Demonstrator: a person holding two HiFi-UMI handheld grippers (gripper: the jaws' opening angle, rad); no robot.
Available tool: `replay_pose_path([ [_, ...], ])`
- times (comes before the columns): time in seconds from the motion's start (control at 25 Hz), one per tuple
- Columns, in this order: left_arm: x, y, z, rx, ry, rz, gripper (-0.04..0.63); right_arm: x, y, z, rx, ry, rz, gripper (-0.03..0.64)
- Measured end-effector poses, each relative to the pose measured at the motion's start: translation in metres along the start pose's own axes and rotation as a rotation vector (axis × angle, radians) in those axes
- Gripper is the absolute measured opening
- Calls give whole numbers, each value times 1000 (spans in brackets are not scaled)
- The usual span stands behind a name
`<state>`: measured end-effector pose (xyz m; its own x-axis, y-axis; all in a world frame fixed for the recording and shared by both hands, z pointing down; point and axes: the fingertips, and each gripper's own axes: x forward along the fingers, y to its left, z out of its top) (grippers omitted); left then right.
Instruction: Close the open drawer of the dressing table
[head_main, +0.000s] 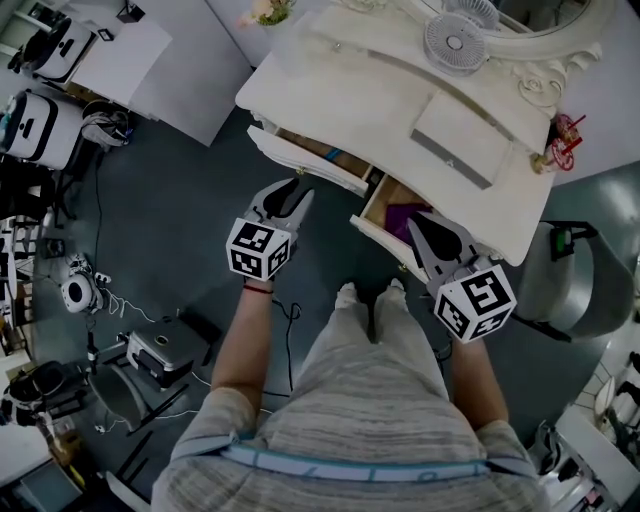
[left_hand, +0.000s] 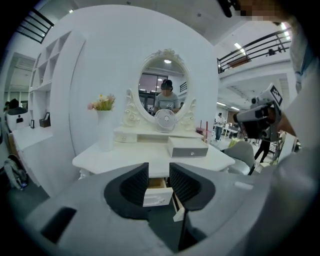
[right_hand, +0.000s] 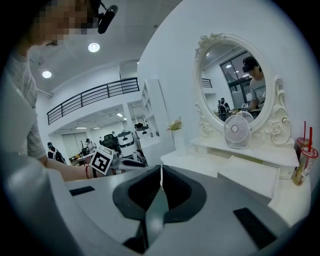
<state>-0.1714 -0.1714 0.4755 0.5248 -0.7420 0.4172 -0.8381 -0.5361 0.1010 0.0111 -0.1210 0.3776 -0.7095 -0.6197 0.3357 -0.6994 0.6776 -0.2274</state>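
The person stands in front of the white dressing table (head_main: 350, 90) with one gripper in each hand. Two drawers under the table top are pulled out. The left drawer (head_main: 305, 158) shows its wooden inside, and the right drawer (head_main: 385, 215) has something purple (head_main: 405, 217) lying in it.

The left gripper (head_main: 288, 200) is held low in front of the left drawer, near its front but not touching it. Its jaws stand apart and hold nothing. In the left gripper view the white front of this drawer is seen through the gap between the jaws, further away from them.

The right gripper (head_main: 432, 235) has its jaws pressed together, with nothing between them, as the right gripper view shows. In the head view its tip lies over the front corner of the right drawer, and I cannot tell if it touches the wood.

On the table top stand a small fan (head_main: 455, 40) and a little box with a grey front (head_main: 455, 140).
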Motion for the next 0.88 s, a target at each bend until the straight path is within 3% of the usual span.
replay_pose_path([
  [0.88, 81, 80, -109, -59, 252, 39, 123, 54, -26, -10, 48, 52, -13, 12],
])
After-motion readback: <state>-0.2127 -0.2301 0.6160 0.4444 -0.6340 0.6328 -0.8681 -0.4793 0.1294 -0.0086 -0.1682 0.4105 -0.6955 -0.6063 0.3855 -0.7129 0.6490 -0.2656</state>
